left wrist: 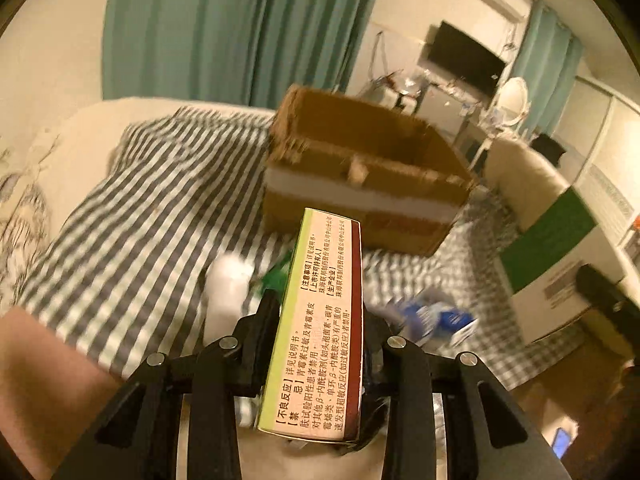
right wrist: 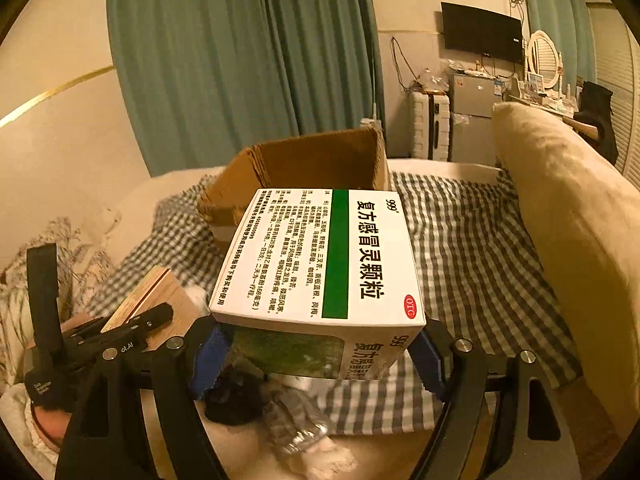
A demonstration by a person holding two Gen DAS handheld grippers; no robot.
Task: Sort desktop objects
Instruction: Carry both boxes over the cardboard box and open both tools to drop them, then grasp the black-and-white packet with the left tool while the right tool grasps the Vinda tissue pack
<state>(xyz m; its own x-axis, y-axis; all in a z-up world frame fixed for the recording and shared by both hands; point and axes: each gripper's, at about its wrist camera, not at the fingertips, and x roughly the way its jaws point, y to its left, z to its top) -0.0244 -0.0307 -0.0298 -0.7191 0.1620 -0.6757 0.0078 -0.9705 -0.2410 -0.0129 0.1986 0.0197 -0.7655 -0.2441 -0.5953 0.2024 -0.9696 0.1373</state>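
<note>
Up close, two grippers each carry one medicine box. The left gripper [left wrist: 320, 344] is clamped on a narrow box [left wrist: 320, 320] standing on edge; the right gripper [right wrist: 316, 344] is clamped across a wide white box with a green stripe [right wrist: 324, 260]. Both boxes hang above the checked bedcover [left wrist: 140, 220]. Only the left view shows a white bottle [left wrist: 228, 292] and a blue packet [left wrist: 436, 320] lying below; only the right view shows a clear plastic bottle [right wrist: 296, 424] underneath. Farther off, both views show one open carton [left wrist: 360, 168] on the bed, then green curtains [right wrist: 240, 60] and one wall screen [right wrist: 480, 32].
</note>
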